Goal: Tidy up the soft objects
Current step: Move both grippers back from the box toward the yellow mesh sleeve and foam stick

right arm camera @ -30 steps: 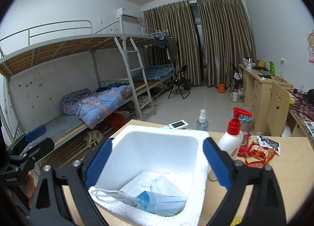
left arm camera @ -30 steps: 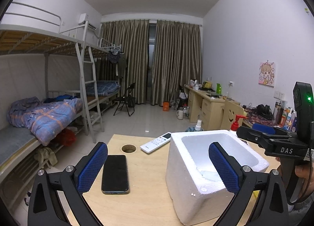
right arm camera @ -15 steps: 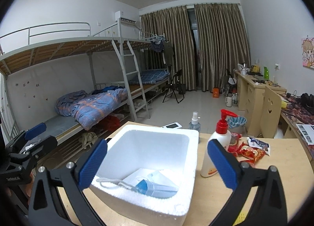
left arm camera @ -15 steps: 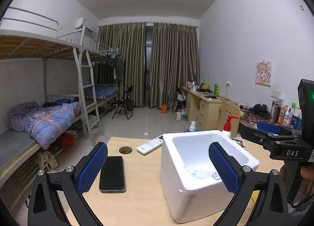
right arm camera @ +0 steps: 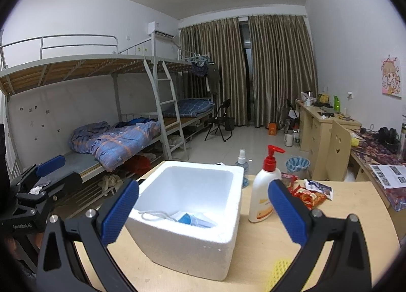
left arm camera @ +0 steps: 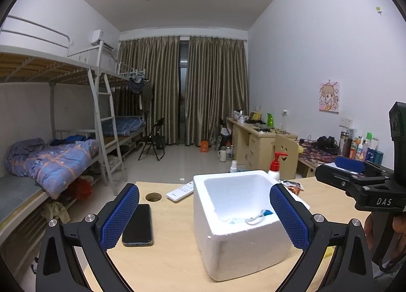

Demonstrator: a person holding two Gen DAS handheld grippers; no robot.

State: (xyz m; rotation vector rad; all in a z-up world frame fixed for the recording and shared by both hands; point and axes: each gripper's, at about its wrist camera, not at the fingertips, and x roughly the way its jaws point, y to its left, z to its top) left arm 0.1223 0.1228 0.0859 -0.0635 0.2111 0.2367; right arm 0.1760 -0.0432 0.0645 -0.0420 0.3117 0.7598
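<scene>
both pairs of blue-padded fingers stand wide apart and hold nothing. left gripper (left arm camera: 204,216) hangs above the near edge of the wooden table (left arm camera: 177,261), with the white foam box (left arm camera: 241,228) filling the space ahead of it, closer to its right-hand pad than to the other. right gripper (right arm camera: 203,213) is spread the same way, facing the foam box (right arm camera: 187,231) from another side, the box sitting between and just beyond its pads.

inside the box lies a face mask (right arm camera: 194,219), soft and crumpled, pale blue with a white ear loop trailing toward the box wall. in the left wrist view the mask (left arm camera: 250,217) peeks over the rim as a white loop and a bit of blue. it rests on the box floor, below and ahead of both sets of fingers, touching neither.

on the table: a black phone (left arm camera: 137,224) beside the left gripper's left pad, a white remote (left arm camera: 180,191) behind it, a red-capped pump bottle (right arm camera: 264,190) just right of the box, and snack packets (right arm camera: 308,193) further right.
</scene>
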